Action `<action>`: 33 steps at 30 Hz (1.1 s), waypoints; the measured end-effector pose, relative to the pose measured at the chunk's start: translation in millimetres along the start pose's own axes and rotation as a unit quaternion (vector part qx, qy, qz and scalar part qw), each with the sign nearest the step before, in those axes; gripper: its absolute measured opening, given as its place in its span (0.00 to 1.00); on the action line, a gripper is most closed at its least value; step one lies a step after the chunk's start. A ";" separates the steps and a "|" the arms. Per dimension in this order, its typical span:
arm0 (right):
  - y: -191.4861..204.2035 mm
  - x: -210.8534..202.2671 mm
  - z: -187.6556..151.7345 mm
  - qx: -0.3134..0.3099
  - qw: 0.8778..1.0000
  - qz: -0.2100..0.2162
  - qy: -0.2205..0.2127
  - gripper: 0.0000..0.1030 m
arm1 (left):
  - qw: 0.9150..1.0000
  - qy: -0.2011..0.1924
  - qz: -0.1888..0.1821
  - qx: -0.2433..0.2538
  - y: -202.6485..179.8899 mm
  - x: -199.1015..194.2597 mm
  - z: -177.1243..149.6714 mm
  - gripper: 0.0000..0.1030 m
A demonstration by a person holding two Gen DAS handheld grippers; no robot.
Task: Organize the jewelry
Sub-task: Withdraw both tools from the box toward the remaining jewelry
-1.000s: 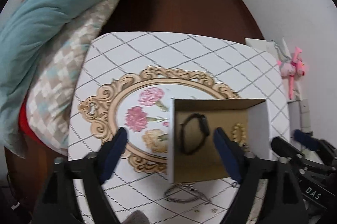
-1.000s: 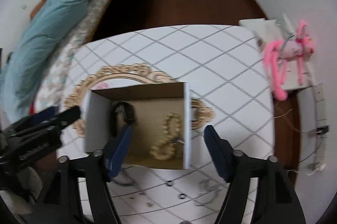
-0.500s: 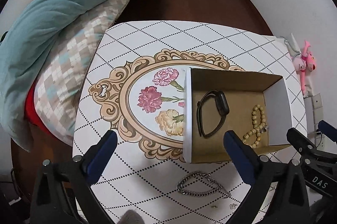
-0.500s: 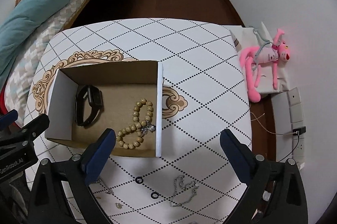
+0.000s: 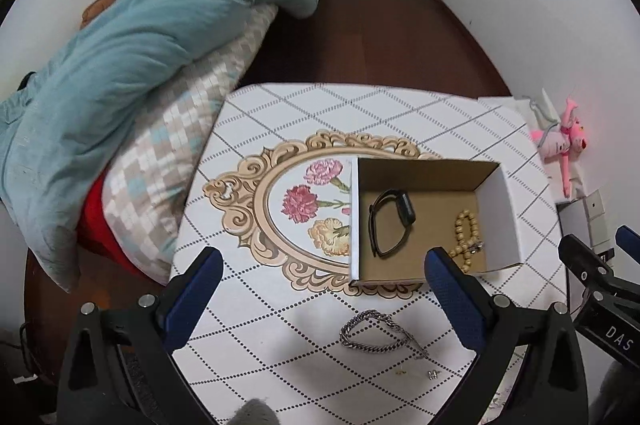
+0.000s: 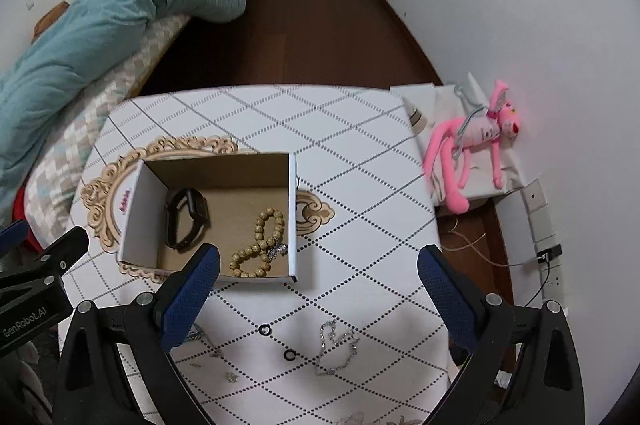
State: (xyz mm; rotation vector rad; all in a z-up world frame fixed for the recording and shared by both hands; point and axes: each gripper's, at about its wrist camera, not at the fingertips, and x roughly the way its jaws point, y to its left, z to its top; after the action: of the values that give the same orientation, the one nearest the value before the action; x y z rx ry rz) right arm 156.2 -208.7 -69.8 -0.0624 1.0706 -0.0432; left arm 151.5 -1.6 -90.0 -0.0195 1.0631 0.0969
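Observation:
An open cardboard box (image 5: 496, 213) (image 6: 144, 209) stands on the patterned table. Inside lie a black watch band (image 5: 390, 221) (image 6: 186, 219) and a wooden bead bracelet (image 5: 466, 239) (image 6: 260, 245). A silver chain bracelet (image 5: 376, 335) lies on the table in front of the box. A thin silver chain (image 6: 334, 347) and two small black rings (image 6: 264, 330) lie near the front edge. My left gripper (image 5: 320, 289) and right gripper (image 6: 318, 285) are both open and empty, held above the table's front part.
A bed with a teal duvet (image 5: 132, 53) and checked pillow (image 5: 168, 161) borders the table's left side. A pink plush toy (image 6: 476, 141) lies on a white stand at the right. Small earrings (image 5: 432, 374) lie near the table's front edge.
Both grippers have risen and pulled back from the box and opened wider. The box now sits lower and smaller in both views.

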 end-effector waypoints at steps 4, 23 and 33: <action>-3.5 -28.5 -3.7 0.007 1.000 0.001 -0.027 0.97 | 1.000 -0.025 -0.005 -0.001 0.8 -26.9 -2.3 1.00; -33.6 -49.2 -60.3 0.066 0.997 0.038 -0.019 0.97 | 1.000 -0.011 -0.007 -0.009 4.5 -22.9 -46.2 1.00; -60.6 53.2 -115.8 0.116 0.990 0.044 0.075 0.78 | 0.995 0.099 -0.028 -0.016 11.6 84.3 -88.5 0.90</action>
State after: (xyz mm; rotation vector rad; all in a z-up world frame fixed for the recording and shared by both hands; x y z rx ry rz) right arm 79.8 -276.2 -167.4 0.2006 1.2102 -0.0924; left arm 113.9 10.3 -206.3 -0.0897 1.2580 0.0627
